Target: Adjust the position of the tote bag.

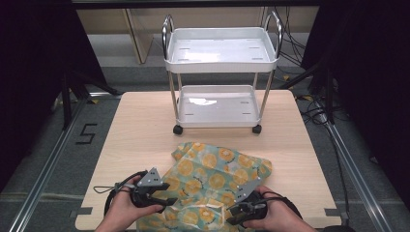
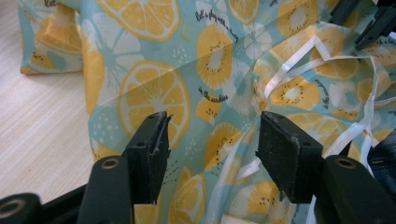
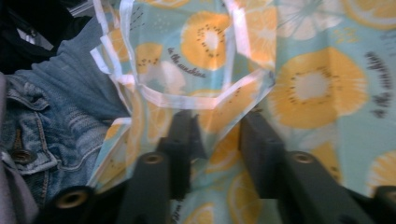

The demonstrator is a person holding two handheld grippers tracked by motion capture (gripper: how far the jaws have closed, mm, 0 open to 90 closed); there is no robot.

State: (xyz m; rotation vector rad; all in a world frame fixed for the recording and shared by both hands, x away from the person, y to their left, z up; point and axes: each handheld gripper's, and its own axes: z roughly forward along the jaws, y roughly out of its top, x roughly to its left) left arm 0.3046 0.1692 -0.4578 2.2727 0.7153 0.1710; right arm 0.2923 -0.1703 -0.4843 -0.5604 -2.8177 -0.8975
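A teal cloth [image 1: 217, 174] printed with orange and lemon slices lies rumpled on the near half of the table, and its front edge hangs over the table's edge. White tape trim [image 2: 299, 65] loops across it. My left gripper [image 1: 167, 193] rests at the cloth's left edge. In the left gripper view its jaws [image 2: 212, 126] stand open over the fabric, with no pad pressing. My right gripper [image 1: 231, 212] sits on the cloth's near right part. Its jaws [image 3: 217, 123] straddle a fold just below a white-edged hem [image 3: 187, 100], with a gap still between them; the picture is blurred there.
A white two-shelf cart [image 1: 220, 48] on castors stands at the back of the wooden table [image 1: 140, 130], both shelves bare. Blue denim [image 3: 51, 121] on the person's lap lies below the hanging cloth. Cables run on the floor to the right.
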